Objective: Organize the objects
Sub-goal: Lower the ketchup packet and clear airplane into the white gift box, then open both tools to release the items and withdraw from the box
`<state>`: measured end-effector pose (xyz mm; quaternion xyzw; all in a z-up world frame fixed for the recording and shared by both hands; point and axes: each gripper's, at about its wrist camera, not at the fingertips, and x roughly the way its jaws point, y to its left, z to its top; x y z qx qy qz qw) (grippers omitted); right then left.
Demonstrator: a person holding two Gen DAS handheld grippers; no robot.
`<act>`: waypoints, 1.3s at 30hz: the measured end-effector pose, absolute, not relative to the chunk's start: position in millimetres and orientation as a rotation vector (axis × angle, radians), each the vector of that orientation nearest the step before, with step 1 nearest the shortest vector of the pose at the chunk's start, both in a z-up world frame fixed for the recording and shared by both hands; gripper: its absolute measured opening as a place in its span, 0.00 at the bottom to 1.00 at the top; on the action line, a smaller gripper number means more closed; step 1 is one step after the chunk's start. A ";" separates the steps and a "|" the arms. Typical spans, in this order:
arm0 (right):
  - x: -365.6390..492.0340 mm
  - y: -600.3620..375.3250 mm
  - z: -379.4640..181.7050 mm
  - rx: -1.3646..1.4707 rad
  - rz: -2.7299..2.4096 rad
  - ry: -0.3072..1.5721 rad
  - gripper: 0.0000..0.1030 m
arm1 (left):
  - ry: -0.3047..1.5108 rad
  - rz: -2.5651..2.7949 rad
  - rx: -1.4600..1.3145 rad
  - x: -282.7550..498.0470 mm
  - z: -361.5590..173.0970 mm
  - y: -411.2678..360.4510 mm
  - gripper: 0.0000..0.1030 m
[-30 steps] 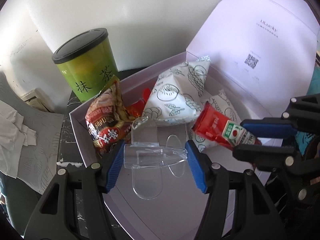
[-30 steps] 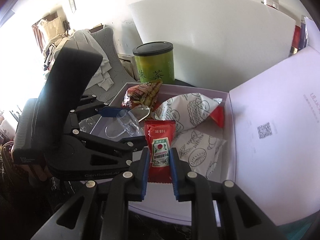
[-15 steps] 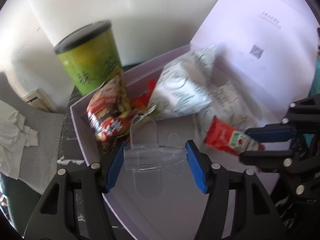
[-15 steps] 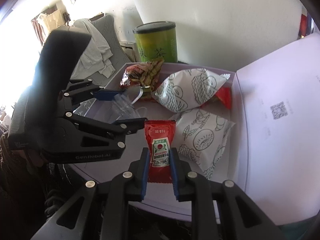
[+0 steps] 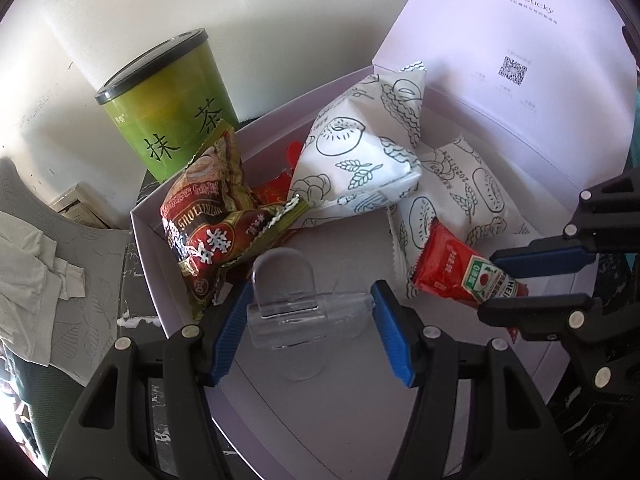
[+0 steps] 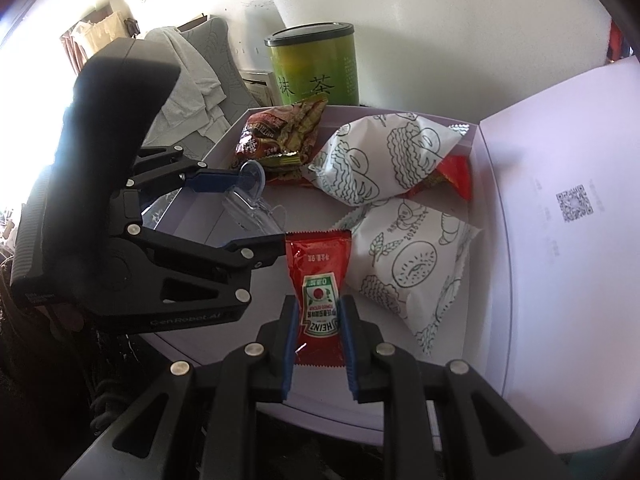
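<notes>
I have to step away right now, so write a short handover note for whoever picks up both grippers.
Left gripper: shut on the clear plastic clip, held over the open box.
Right gripper: shut on the ketchup sachet, also over the box.
Already in the box: the red snack packet at the far left corner and two white pastry packs with a red wrapper under them.
The green tea canister stands outside, behind the box.
Left: set down the clip and the sachet on the bare floor near the front; the canister probably comes next.
</notes>
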<state>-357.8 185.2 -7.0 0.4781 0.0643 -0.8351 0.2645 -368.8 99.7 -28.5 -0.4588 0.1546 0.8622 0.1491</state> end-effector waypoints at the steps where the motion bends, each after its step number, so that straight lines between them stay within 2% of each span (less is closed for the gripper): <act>1: -358.1 184.9 -7.7 1.297 -2.256 0.176 0.20 | 0.447 2.478 -1.319 -368.5 -28.7 100.0 0.58; 13: -359.4 181.1 -12.8 1.368 -2.246 0.188 0.21 | 0.464 2.431 -1.359 -361.5 -32.1 103.9 0.58; 22: -353.1 196.7 -1.3 1.376 -2.340 0.108 0.24 | 0.415 2.458 -1.348 -356.3 -26.2 99.9 0.58; 32: -348.7 202.3 14.4 1.318 -2.400 0.002 0.26 | 0.276 2.510 -1.350 -345.7 -16.6 92.1 0.58; 39: -336.4 209.7 6.0 1.339 -2.442 0.002 0.26 | 0.272 2.519 -1.354 -333.9 -16.6 97.1 0.58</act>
